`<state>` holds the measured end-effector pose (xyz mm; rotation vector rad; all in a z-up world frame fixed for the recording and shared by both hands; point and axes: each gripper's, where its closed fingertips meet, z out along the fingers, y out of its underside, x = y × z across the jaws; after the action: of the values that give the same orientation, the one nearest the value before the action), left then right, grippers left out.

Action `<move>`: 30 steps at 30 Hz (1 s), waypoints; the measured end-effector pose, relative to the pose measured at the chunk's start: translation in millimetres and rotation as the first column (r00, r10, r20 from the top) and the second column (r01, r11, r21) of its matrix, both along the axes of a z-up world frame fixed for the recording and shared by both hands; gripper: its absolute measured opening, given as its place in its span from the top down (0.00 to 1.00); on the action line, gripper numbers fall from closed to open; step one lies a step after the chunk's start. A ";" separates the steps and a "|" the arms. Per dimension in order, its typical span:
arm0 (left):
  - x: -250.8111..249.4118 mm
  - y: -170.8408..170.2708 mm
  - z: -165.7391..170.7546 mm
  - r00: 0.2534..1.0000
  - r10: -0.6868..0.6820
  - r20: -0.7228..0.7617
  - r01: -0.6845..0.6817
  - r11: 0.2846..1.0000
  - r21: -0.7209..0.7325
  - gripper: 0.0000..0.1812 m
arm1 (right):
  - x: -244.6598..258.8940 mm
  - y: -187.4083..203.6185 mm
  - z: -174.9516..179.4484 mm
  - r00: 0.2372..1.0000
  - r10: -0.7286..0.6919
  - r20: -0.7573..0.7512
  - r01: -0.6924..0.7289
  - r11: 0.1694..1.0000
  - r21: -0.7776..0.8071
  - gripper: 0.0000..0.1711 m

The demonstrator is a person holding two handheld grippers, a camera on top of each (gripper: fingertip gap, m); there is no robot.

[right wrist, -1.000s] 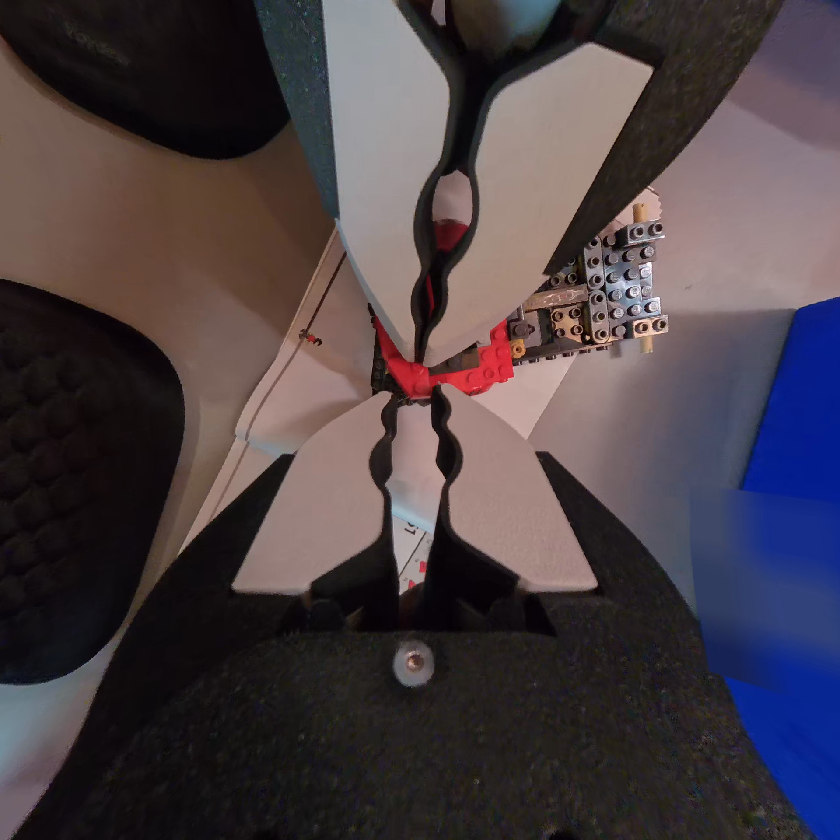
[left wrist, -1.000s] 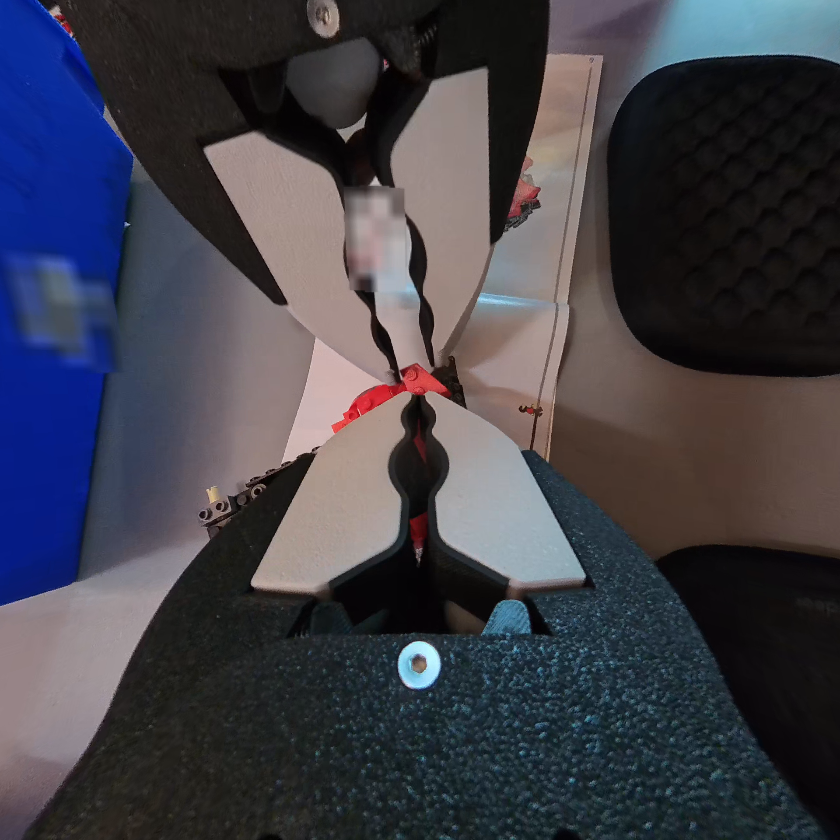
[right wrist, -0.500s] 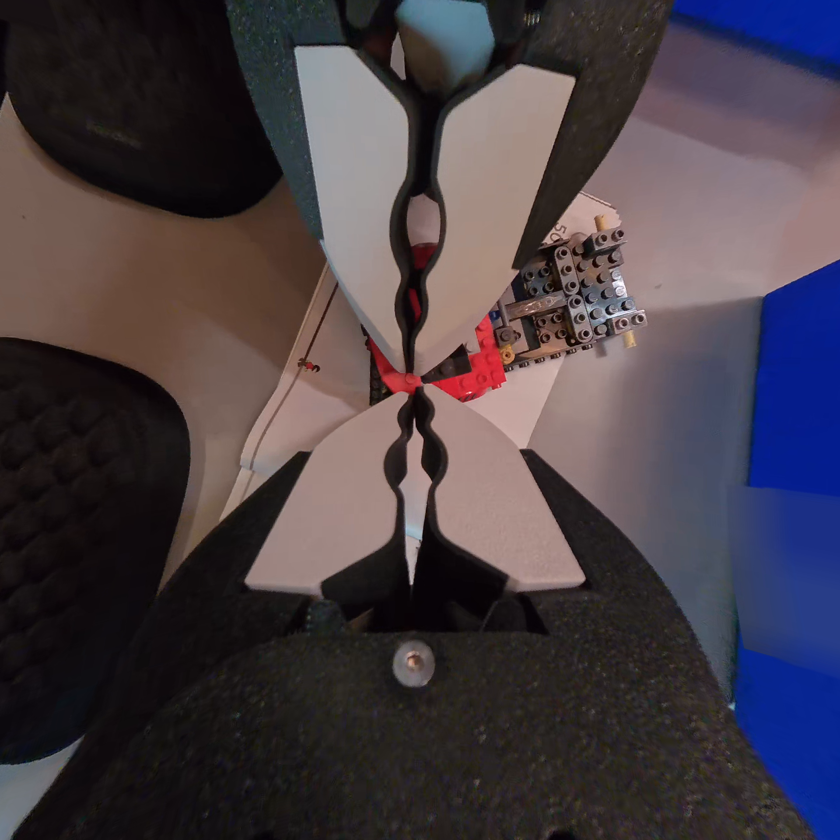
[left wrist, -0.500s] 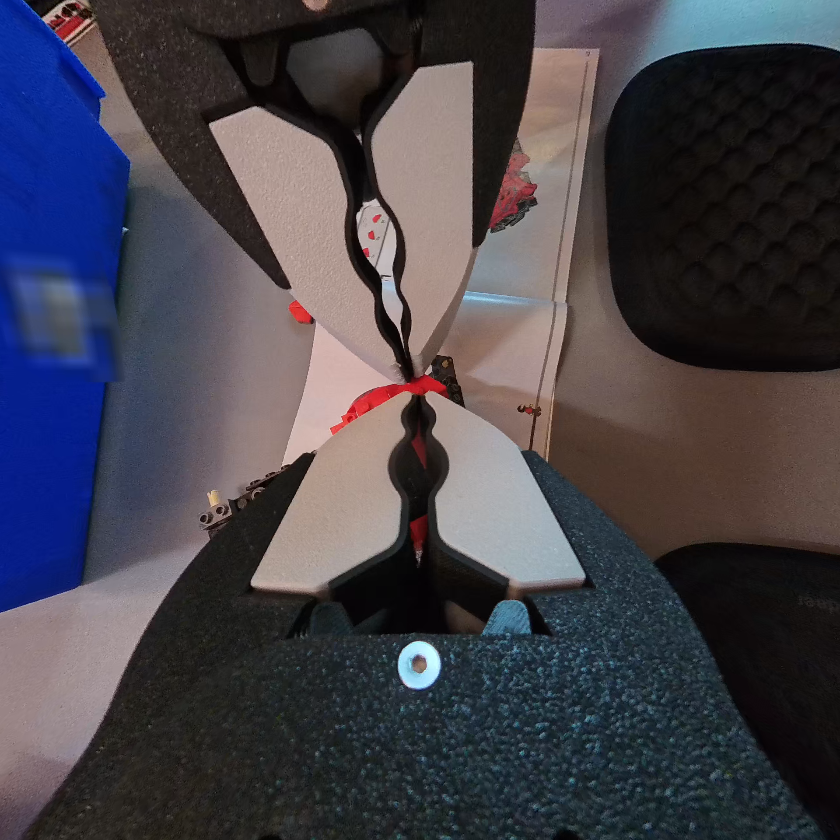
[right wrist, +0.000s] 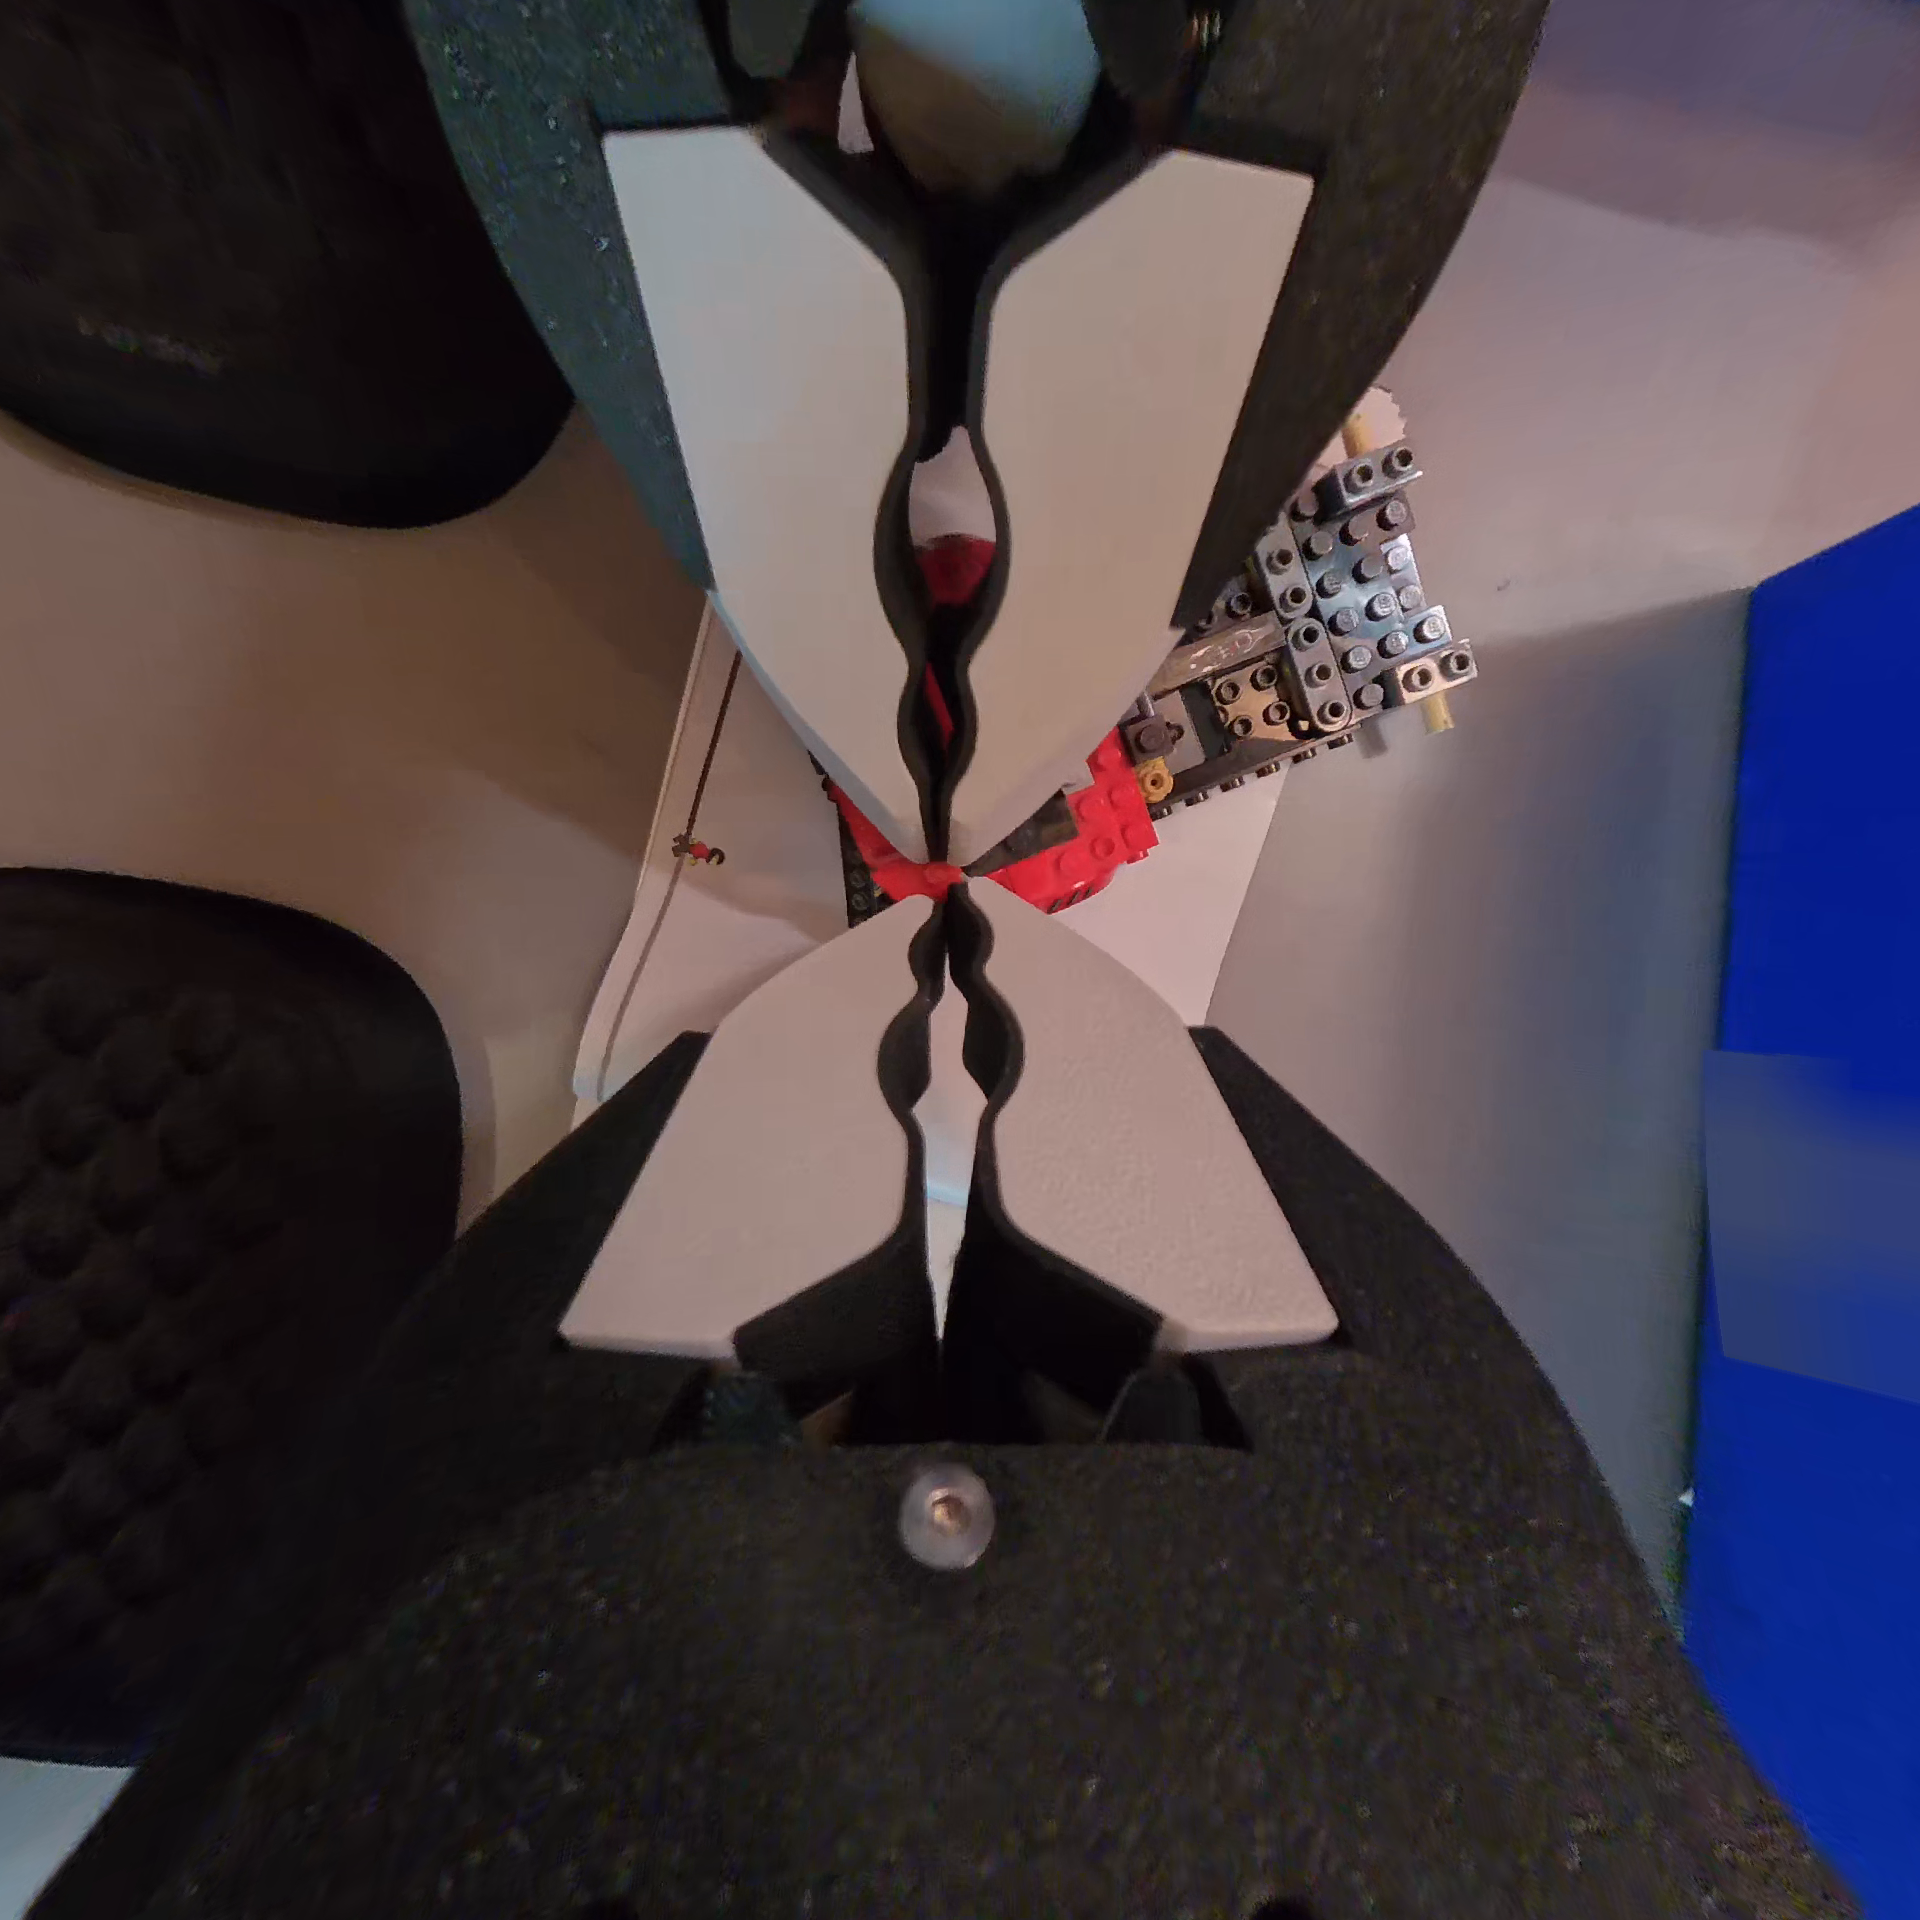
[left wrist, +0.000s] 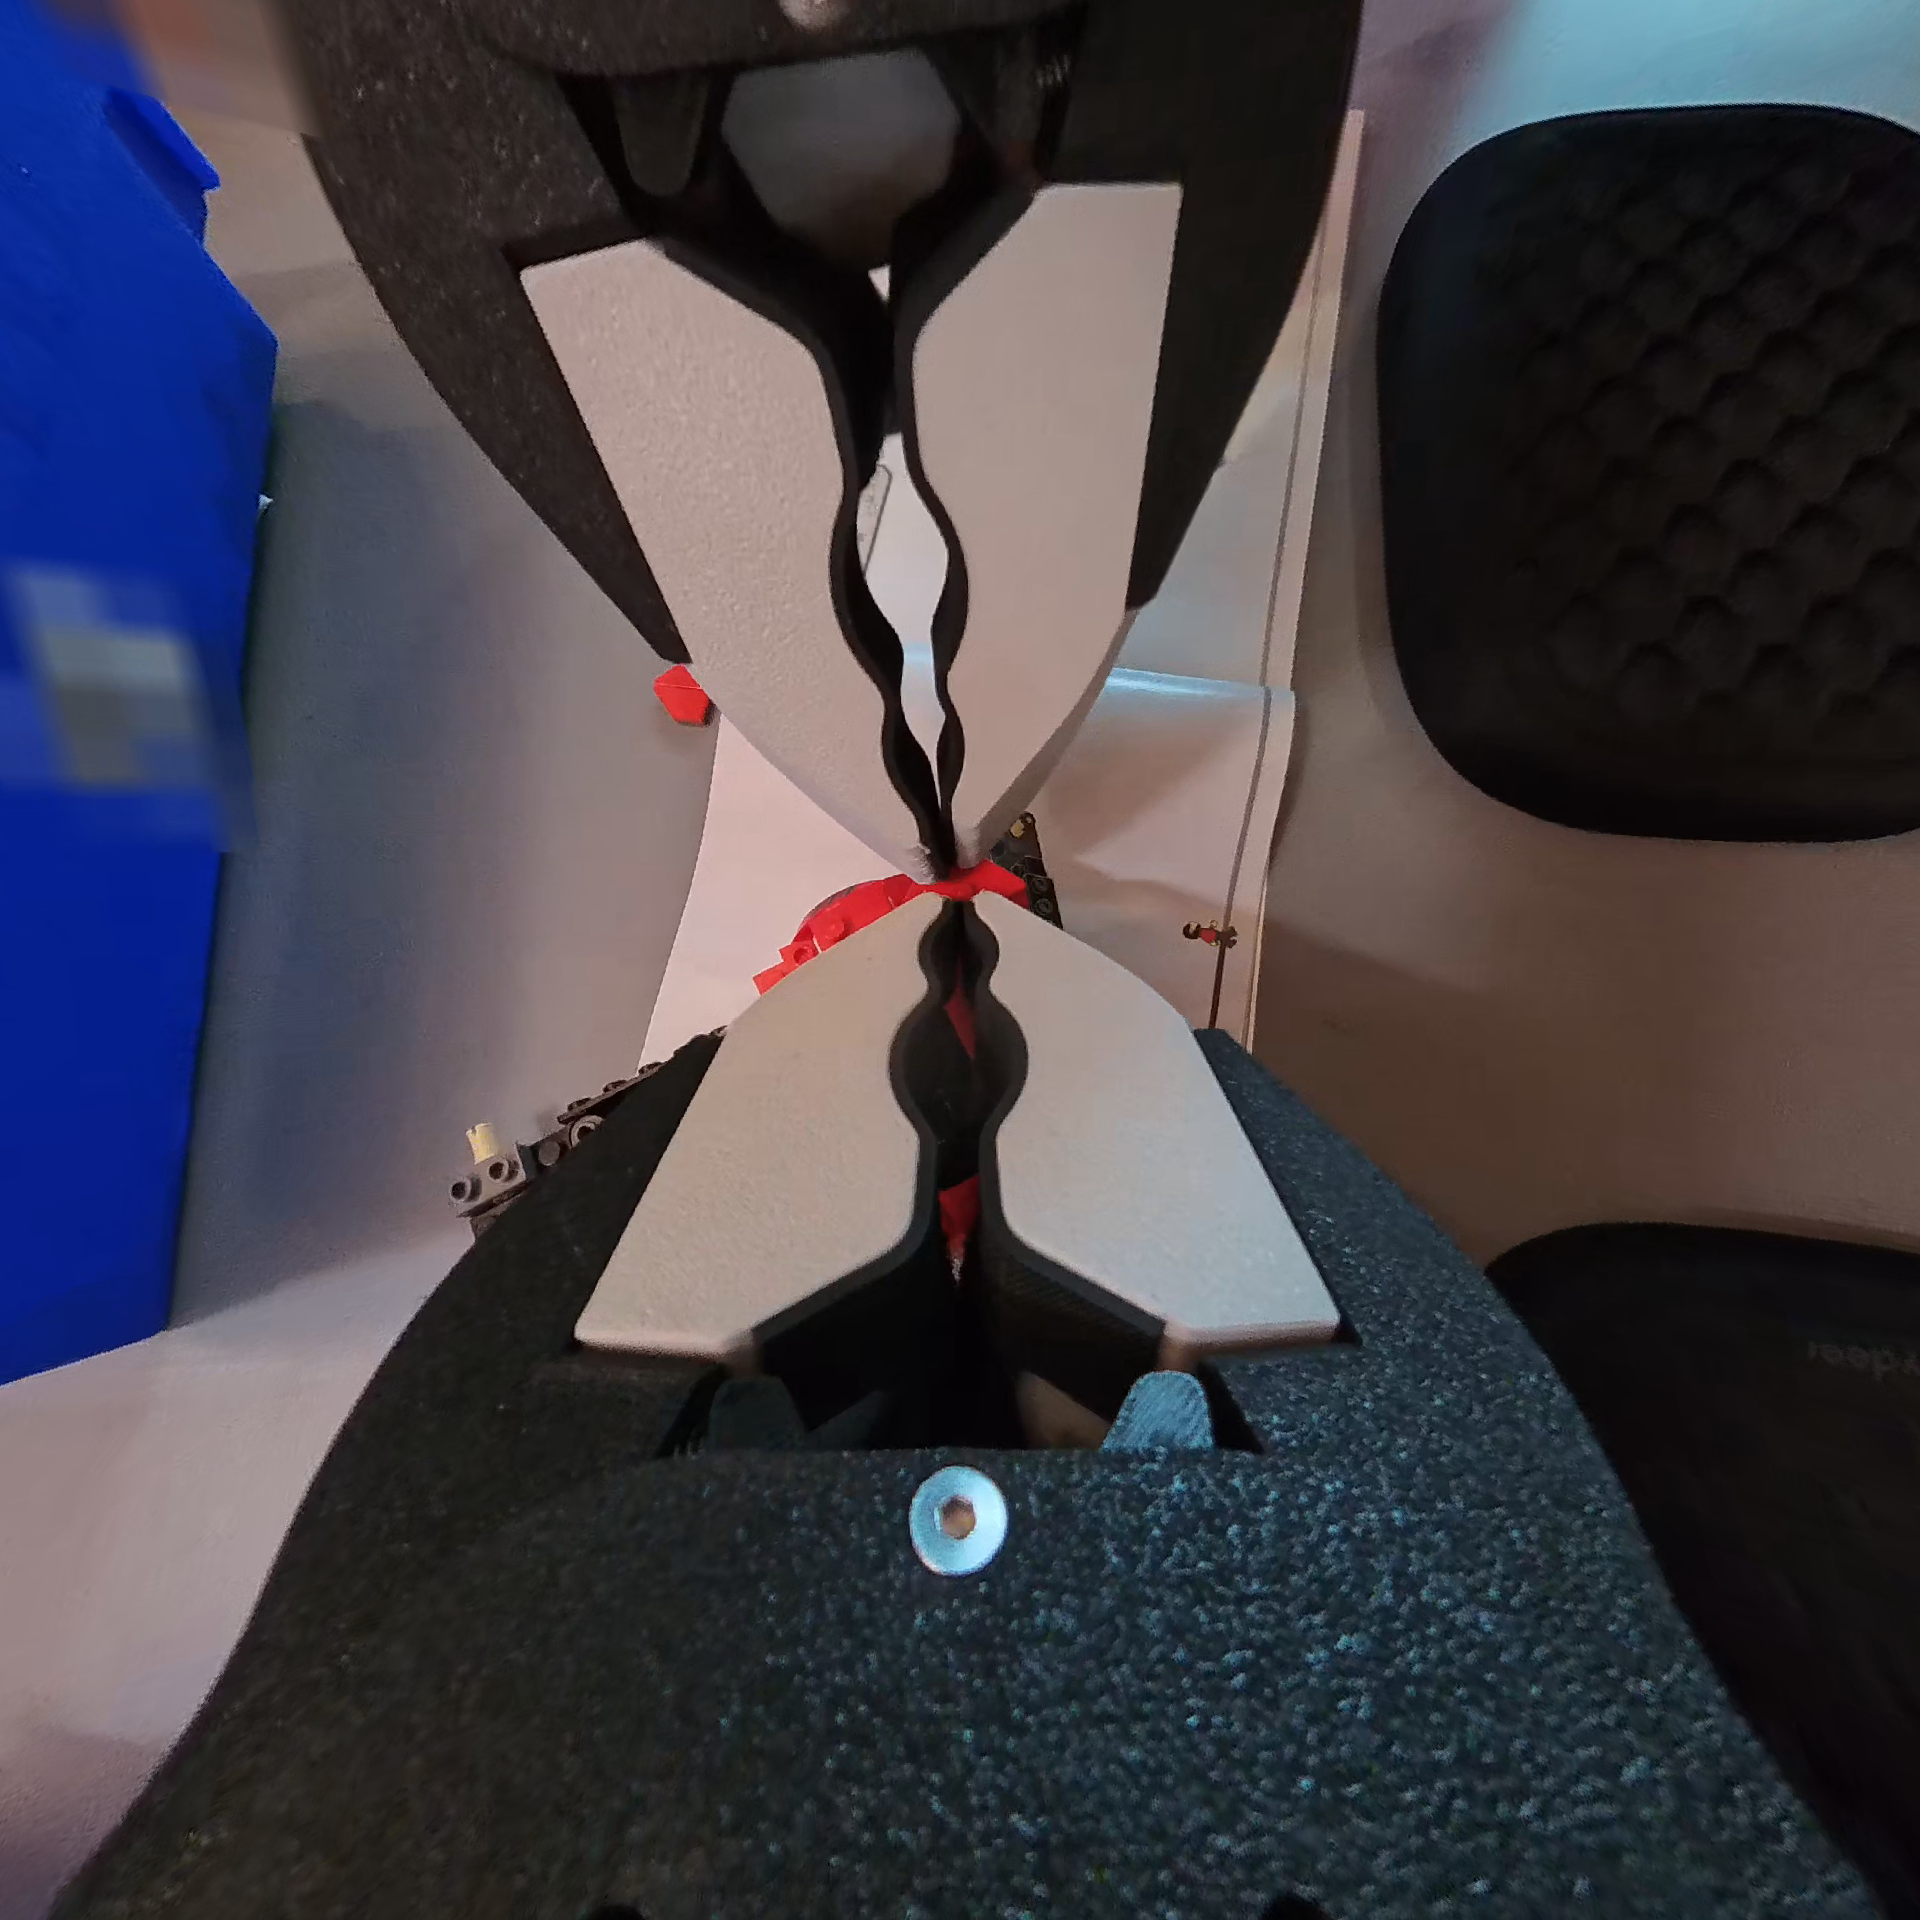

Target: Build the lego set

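Both grippers meet tip to tip over the white instruction sheet (left wrist: 1153, 790).

Left gripper (left wrist: 958, 912): jaws pressed together with red lego showing in the gap between them, so it is clamped on the red-and-grey lego model (right wrist: 1101, 831). The grip looks unchanged from a second ago.

Right gripper (right wrist: 948, 902): a second ago its jaws stood apart with a clear gap; half a second ago they had narrowed; now the tips are pinched nearly together on a small red piece (right wrist: 928, 876) at the model's front edge. In the left wrist view the same gripper comes in from the far side, and its upper body sits lower and larger in that picture than before.

Model: held off the table between the two tools. Its grey studded rear section (right wrist: 1340, 613) juts out to the right in the right wrist view, slightly farther up than a second ago.

A loose red brick (left wrist: 683, 694) lies on the table at the left edge of the sheet; it was hidden a second ago. Blue box (left wrist: 104, 727) at far left, black padded cushion (left wrist: 1662, 468) at right, both as before.
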<state>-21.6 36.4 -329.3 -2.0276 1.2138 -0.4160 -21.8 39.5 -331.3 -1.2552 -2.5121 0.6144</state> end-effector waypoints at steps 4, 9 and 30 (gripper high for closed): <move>-0.4 -0.2 -0.3 1.000 0.000 -0.014 0.000 1.000 -0.002 1.00 | -0.4 0.3 -0.3 0.999 -0.036 0.023 0.036 0.999 0.019 1.00; 0.0 0.1 0.0 1.000 -0.002 -0.003 0.002 1.000 0.009 1.00 | -0.3 0.7 -0.5 0.998 -0.043 0.052 0.039 0.997 0.071 1.00; -16.5 -4.8 0.2 0.999 0.047 0.005 -0.047 0.998 0.033 1.00 | -5.5 -2.7 0.9 0.995 -0.089 0.054 0.086 0.994 0.070 1.00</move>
<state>-38.2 31.7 -329.0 -2.0226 1.1604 -0.3750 -27.3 36.8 -330.4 -1.3685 -2.4858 0.4761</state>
